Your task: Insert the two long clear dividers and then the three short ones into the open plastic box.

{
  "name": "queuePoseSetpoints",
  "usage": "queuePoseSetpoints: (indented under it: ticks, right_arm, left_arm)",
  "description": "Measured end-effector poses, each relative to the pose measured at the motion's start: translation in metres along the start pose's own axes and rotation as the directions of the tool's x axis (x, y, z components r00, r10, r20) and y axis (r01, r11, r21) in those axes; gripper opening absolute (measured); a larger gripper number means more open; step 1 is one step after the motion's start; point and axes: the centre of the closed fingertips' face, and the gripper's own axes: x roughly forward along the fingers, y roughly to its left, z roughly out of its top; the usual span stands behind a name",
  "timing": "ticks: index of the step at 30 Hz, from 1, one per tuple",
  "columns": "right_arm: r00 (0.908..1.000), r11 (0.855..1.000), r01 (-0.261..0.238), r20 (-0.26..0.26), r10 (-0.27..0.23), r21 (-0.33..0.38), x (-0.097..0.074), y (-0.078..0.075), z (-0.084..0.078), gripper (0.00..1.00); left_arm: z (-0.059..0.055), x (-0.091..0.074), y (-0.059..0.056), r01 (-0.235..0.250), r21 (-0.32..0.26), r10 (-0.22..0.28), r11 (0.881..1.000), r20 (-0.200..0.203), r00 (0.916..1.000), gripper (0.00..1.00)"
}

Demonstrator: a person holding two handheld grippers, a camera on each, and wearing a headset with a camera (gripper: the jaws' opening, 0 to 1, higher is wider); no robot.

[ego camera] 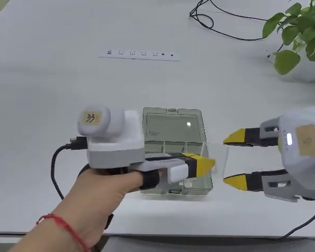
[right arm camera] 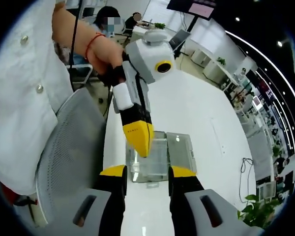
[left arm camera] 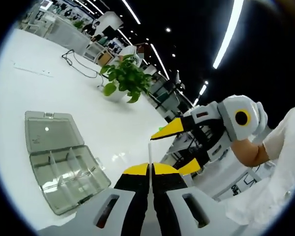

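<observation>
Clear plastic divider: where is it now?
Head view: the divider is clamped in the left gripper, beside the open clear plastic box, facing the right gripper.

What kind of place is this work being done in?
Most likely an open-plan office: rows of desks under long ceiling light strips, a mesh office chair, and a potted plant on the white table.

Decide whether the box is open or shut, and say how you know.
Open: the lid lies folded back flat beside the box, leaving its inside uncovered.
</observation>
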Motion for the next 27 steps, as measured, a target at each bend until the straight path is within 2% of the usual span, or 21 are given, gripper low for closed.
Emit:
queuePoseSetpoints:
  ticks: [4, 6, 7, 10, 13, 14, 16, 18, 20, 22, 25, 27]
  right_arm:
    - [0.9954, 0.994, -0.052, 0.086, 0.044, 0.100, -0.011, -0.006, 0.011, 0.33]
    - [0.9920, 0.989, -0.078, 0.108, 0.065, 0.123, -0.014, -0.006, 0.014, 0.32]
    - [0.9880, 0.984, -0.111, 0.122, 0.094, 0.137, -0.016, -0.004, 0.015, 0.31]
    - [0.9780, 0.974, -0.176, 0.139, 0.156, 0.145, -0.018, 0.002, 0.018, 0.27]
    - [0.9676, 0.961, -0.228, 0.146, 0.206, 0.154, -0.019, 0.006, 0.020, 0.23]
    - [0.9643, 0.958, -0.242, 0.150, 0.219, 0.157, -0.019, 0.007, 0.021, 0.22]
    - [0.9564, 0.950, -0.272, 0.153, 0.249, 0.154, -0.020, 0.010, 0.023, 0.20]
    - [0.9400, 0.932, -0.325, 0.162, 0.300, 0.159, -0.022, 0.016, 0.024, 0.17]
    - [0.9218, 0.915, -0.374, 0.168, 0.350, 0.150, -0.023, 0.025, 0.027, 0.15]
    - [0.9140, 0.908, -0.393, 0.169, 0.369, 0.146, -0.023, 0.028, 0.030, 0.15]
    - [0.9053, 0.899, -0.415, 0.163, 0.392, 0.141, -0.022, 0.032, 0.030, 0.13]
    - [0.8972, 0.890, -0.433, 0.163, 0.411, 0.141, -0.021, 0.035, 0.031, 0.13]
  left_arm:
    - [-0.004, -0.004, -0.009, 0.038, 0.112, -0.035, 0.993, -0.030, 0.9989, 0.00]
    - [-0.007, -0.006, -0.013, 0.061, 0.172, -0.054, 0.983, -0.042, 0.9977, 0.00]
    - [-0.007, -0.007, -0.015, 0.067, 0.194, -0.060, 0.979, -0.043, 0.9973, 0.00]
    - [-0.008, -0.008, -0.022, 0.105, 0.263, -0.094, 0.959, -0.054, 0.9941, 0.00]
    - [-0.012, -0.009, -0.029, 0.135, 0.322, -0.114, 0.937, -0.082, 0.9901, 0.00]
    - [-0.014, -0.010, -0.029, 0.140, 0.334, -0.117, 0.932, -0.089, 0.9892, 0.00]
    - [-0.016, -0.011, -0.031, 0.154, 0.375, -0.125, 0.914, -0.100, 0.9871, 0.00]
    - [-0.017, -0.013, -0.034, 0.167, 0.381, -0.137, 0.909, -0.104, 0.9850, 0.00]
    - [-0.017, -0.014, -0.037, 0.179, 0.400, -0.151, 0.899, -0.102, 0.9834, 0.00]
    - [-0.017, -0.015, -0.040, 0.191, 0.421, -0.164, 0.887, -0.099, 0.9814, 0.00]
    - [-0.018, -0.016, -0.042, 0.202, 0.434, -0.173, 0.878, -0.105, 0.9793, 0.00]
    - [-0.018, -0.016, -0.043, 0.205, 0.434, -0.176, 0.877, -0.108, 0.9785, 0.00]
